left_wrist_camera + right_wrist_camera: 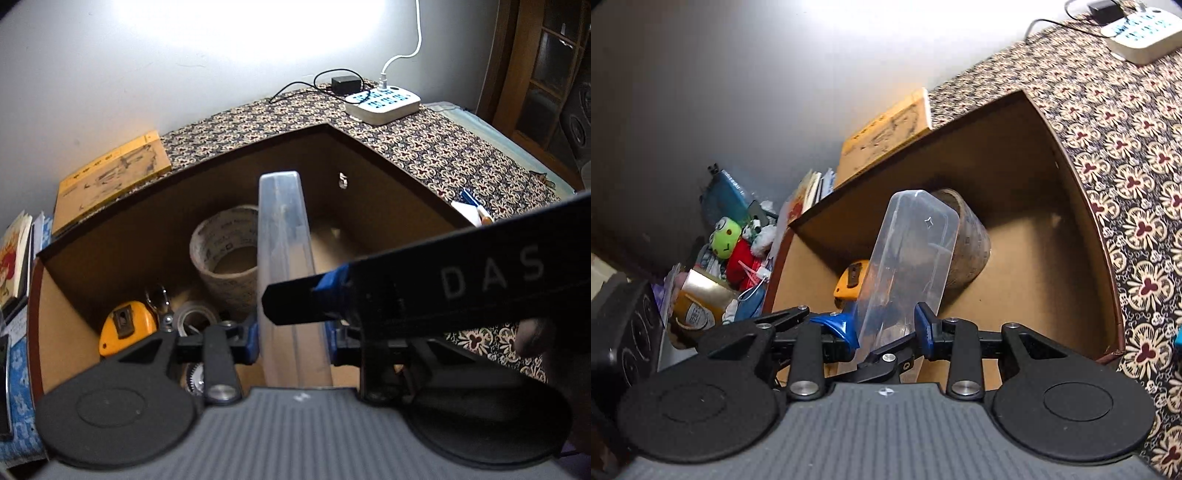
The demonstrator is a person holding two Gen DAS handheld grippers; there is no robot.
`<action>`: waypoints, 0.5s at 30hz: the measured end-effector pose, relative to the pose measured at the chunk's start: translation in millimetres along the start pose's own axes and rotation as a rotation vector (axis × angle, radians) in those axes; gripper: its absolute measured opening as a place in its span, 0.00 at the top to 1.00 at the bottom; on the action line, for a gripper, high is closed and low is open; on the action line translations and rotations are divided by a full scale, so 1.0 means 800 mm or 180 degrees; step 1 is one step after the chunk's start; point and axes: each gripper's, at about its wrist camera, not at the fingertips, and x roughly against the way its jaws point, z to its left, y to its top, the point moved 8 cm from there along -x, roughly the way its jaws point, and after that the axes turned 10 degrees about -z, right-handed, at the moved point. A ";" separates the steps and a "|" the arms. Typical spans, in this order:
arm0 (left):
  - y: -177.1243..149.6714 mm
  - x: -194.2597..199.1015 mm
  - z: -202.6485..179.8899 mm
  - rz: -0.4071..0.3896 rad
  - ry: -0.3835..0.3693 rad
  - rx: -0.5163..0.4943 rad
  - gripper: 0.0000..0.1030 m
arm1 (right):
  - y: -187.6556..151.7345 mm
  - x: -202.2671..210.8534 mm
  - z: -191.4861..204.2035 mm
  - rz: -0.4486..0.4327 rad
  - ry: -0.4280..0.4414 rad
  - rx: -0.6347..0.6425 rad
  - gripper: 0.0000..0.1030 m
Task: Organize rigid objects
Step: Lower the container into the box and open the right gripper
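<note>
The left gripper [291,338], at the bottom centre of the left wrist view, is clamped on the lower end of a clear plastic case [284,236]; its blue pads press both narrow edges. The right gripper [886,330], at the bottom centre of the right wrist view, is clamped on the same clear plastic case [908,258], one blue pad on each side. In the left wrist view the right gripper's black finger crosses the frame from the right edge to the case, with "DAS" printed on it.

The case stands tilted, its upper end rising toward the frame centre, above the open cardboard box [388,177]. Whether its lower end touches the box floor cannot be determined.

Inside the box, a large tape roll [225,258] stands just behind the case. A yellow tape measure [127,326] lies at lower left, with a smaller grey tape roll [194,317] beside it.

The box rests on a patterned tablecloth [424,147]. A white power strip [384,103] lies at upper right, a yellow booklet [110,177] at the box's left rear corner. Plush toys [733,243] are piled at centre left of the right wrist view.
</note>
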 end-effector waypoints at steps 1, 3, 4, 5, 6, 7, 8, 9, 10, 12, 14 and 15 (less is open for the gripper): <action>0.000 -0.003 0.001 0.0001 -0.0031 0.0017 0.75 | 0.001 -0.002 0.001 0.0011 -0.0007 -0.0018 0.83; 0.000 -0.008 0.007 0.0023 -0.0063 0.0069 0.75 | 0.001 -0.006 0.001 0.0036 -0.0033 -0.0078 0.83; 0.000 -0.010 0.008 0.0046 -0.0060 0.0075 0.75 | 0.001 -0.007 0.000 0.0048 -0.0056 -0.0117 0.83; -0.001 -0.012 0.009 0.0062 -0.0060 0.0076 0.75 | 0.001 -0.010 -0.001 0.0071 -0.0066 -0.0170 0.83; -0.002 -0.014 0.009 0.0072 -0.0063 0.0072 0.75 | 0.002 -0.012 -0.001 0.0090 -0.0074 -0.0231 0.83; -0.002 -0.015 0.009 0.0080 -0.0058 0.0065 0.74 | 0.003 -0.013 -0.002 0.0106 -0.0088 -0.0279 0.83; -0.002 -0.016 0.009 0.0084 -0.0056 0.0059 0.73 | 0.003 -0.013 -0.001 0.0118 -0.0093 -0.0292 0.83; -0.001 -0.016 0.010 0.0081 -0.0062 0.0064 0.73 | 0.003 -0.014 -0.001 0.0126 -0.0089 -0.0279 0.83; -0.001 -0.016 0.010 0.0079 -0.0074 0.0082 0.73 | 0.002 -0.015 -0.001 0.0139 -0.0091 -0.0257 0.83; -0.002 -0.017 0.013 0.0089 -0.0090 0.0150 0.73 | 0.001 -0.017 -0.003 0.0182 -0.0122 -0.0236 0.83; -0.006 -0.019 0.017 0.0124 -0.0048 0.0202 0.73 | 0.002 -0.016 -0.002 0.0183 -0.0117 -0.0202 0.83; -0.007 -0.020 0.019 0.0144 -0.0017 0.0232 0.73 | 0.003 -0.014 -0.002 0.0165 -0.0124 -0.0179 0.83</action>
